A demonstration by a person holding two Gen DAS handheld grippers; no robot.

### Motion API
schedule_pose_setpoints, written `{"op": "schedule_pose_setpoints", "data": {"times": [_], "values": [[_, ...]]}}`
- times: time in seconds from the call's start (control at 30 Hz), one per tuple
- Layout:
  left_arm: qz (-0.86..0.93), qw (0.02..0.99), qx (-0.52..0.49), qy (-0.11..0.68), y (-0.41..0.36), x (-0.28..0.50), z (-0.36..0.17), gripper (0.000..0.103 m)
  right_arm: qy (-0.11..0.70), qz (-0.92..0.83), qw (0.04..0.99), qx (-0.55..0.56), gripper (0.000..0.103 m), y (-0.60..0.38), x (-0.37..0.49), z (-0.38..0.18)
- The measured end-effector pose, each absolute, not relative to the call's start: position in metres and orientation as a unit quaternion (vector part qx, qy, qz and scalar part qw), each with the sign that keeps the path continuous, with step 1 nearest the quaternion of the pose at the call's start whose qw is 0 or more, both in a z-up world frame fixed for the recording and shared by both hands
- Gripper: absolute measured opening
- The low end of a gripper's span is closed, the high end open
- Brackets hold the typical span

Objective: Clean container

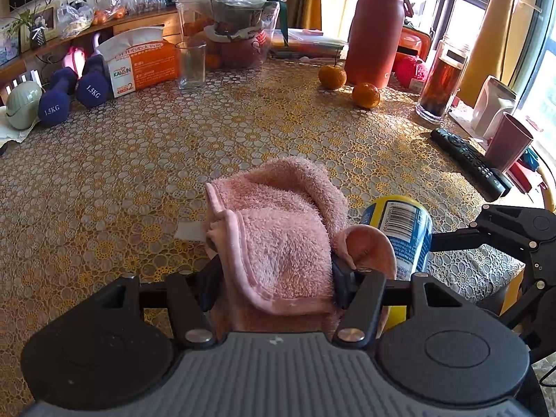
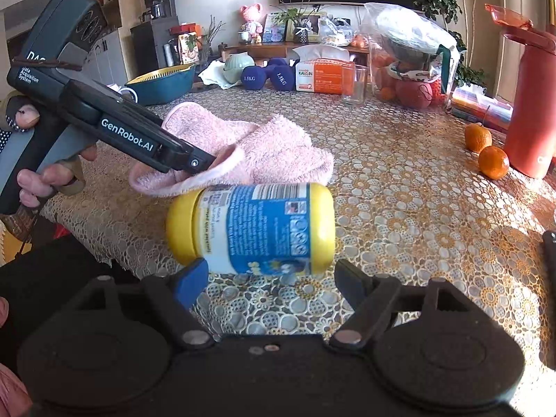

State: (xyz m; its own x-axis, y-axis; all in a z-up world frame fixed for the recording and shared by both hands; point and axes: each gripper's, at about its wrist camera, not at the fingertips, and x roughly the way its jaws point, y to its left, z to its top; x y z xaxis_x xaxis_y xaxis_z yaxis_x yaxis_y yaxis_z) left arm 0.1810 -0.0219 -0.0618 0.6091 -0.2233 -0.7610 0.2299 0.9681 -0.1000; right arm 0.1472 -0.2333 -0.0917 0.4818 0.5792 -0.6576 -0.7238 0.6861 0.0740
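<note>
**Pink towel and yellow container at the table edge**

A table [image 1: 139, 180] covered with a lacy cloth of gold and white flowers is seen in a sunny room. Far ahead of the left hand-held gripper [image 1: 274, 278], blue dumbbells [image 1: 69, 93], a tissue box [image 1: 142, 62], a clear glass [image 1: 190, 64], two oranges [image 1: 347, 85] and a big red bottle [image 1: 377, 31] are set out. A black remote [image 1: 469, 163] lies ahead and to its right.

The left hand-held gripper is held by a hand [image 2: 45, 173] and is tilted down toward the table. Its jaws are clamped on a fluffy pink towel [image 1: 274, 229], which is bunched up and spreads forward onto the table.

Just to the right of it, a round yellow container [image 2: 250, 226] with a blue label is held on its side, above the table. It is gripped at its two ends by the right hand-held gripper [image 2: 271, 274], with the cap by the blue finger [image 2: 191, 281]. The towel's edge is just beside the container; whether they touch cannot be told.
</note>
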Motion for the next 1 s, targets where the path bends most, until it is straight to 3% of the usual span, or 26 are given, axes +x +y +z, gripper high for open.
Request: {"op": "schedule_pose_setpoints", "data": {"times": [0.3, 0.57, 0.8, 1.0], "values": [[-0.131, 0.897, 0.058, 0.419, -0.027, 0.16, -0.072, 0.06, 0.325, 0.378, 0.86, -0.106, 0.083, -0.233, 0.134, -0.078], [-0.144, 0.903, 0.106, 0.392, -0.043, 0.132, -0.074, 0.059, 0.356, 0.339, 0.871, -0.005, 0.083, -0.237, 0.142, -0.065], [-0.161, 0.916, 0.084, 0.358, -0.037, 0.118, -0.051, 0.058, 0.388, 0.305, 0.869, 0.027, 0.081, -0.234, 0.155, -0.07], [-0.23, 0.911, 0.049, 0.338, -0.038, 0.125, -0.02, 0.057, 0.375, 0.329, 0.867, -0.007, 0.078, -0.235, 0.146, -0.07]]}}
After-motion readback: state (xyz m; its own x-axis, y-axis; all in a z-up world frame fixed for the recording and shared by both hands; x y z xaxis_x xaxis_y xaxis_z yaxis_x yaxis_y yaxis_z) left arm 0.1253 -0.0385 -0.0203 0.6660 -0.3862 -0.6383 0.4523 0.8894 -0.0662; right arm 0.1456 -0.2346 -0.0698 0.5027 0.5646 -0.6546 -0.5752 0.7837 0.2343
